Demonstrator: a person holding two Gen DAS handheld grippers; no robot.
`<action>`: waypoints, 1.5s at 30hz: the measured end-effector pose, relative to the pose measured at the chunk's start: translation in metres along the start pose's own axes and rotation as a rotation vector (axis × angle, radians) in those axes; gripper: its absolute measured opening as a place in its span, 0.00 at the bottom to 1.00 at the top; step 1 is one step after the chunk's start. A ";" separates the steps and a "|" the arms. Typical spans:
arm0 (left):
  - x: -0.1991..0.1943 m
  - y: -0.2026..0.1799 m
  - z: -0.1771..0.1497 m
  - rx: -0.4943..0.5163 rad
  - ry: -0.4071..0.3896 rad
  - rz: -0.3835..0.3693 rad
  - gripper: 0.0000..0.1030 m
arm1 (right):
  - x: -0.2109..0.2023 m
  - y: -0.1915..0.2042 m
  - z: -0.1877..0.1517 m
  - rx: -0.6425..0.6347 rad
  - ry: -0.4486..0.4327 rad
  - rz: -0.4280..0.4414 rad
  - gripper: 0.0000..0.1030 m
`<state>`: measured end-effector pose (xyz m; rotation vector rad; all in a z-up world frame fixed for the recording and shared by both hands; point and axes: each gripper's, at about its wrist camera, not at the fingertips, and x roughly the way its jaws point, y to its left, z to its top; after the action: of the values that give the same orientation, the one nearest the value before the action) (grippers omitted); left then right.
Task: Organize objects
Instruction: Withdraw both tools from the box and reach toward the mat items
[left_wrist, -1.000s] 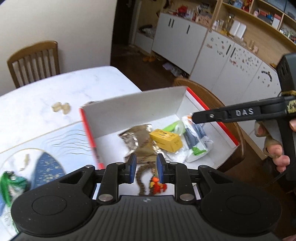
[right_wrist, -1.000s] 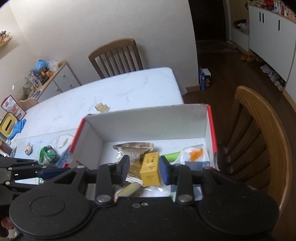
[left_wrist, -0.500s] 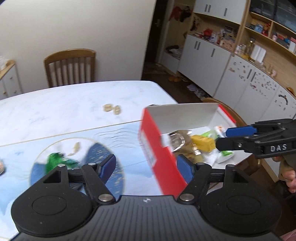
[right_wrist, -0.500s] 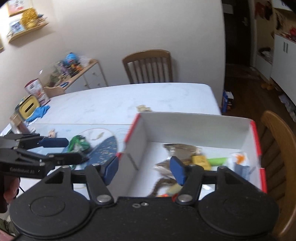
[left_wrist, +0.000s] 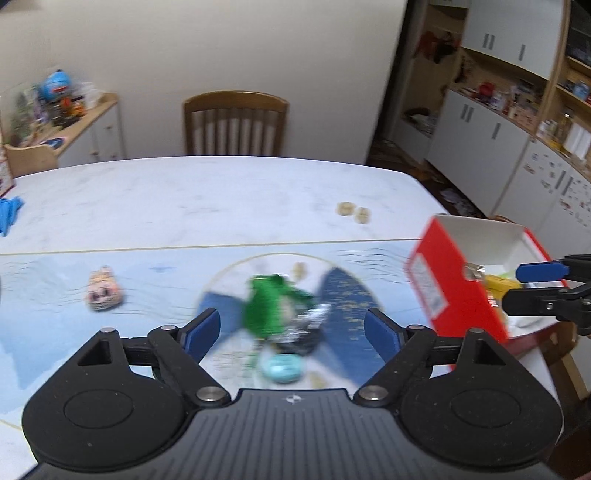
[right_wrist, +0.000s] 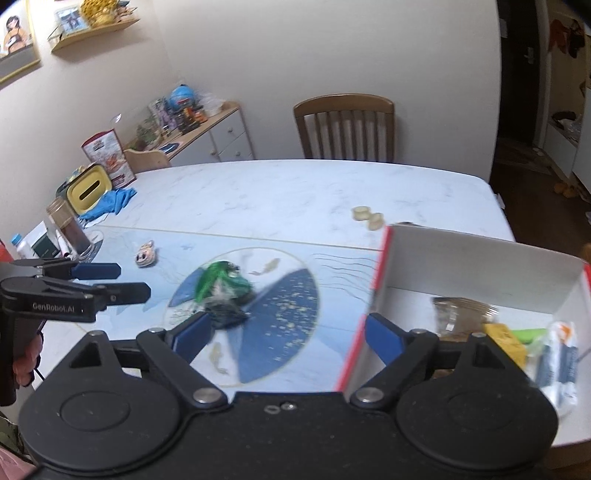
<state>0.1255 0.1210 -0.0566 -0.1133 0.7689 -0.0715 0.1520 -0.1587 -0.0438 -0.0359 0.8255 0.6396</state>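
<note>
Whereas a second ago both grippers worked inside the red-and-white box (right_wrist: 480, 266), the left gripper (left_wrist: 291, 328) and right gripper (right_wrist: 286, 332) now face the green packet (right_wrist: 221, 280) at centre frame, jaws opening with nothing between them: next pickup likely.

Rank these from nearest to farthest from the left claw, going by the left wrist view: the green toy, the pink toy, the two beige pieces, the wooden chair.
1. Green toy: just ahead of the opening left claw, on the mat.
2. Pink toy: off to the left.
3. Two beige pieces: farther back, right of centre.
4. Wooden chair: beyond the table's far edge.
</note>
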 end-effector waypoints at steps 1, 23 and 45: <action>0.000 0.008 0.000 -0.005 -0.001 0.007 0.86 | 0.005 0.005 0.002 -0.002 0.005 0.000 0.87; 0.079 0.163 -0.002 -0.057 0.131 0.092 1.00 | 0.149 0.093 0.042 -0.116 0.168 -0.016 0.87; 0.149 0.215 0.008 -0.127 0.157 0.211 1.00 | 0.242 0.106 0.042 -0.186 0.333 -0.071 0.86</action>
<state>0.2431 0.3185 -0.1811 -0.1475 0.9383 0.1711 0.2437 0.0638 -0.1602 -0.3470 1.0773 0.6508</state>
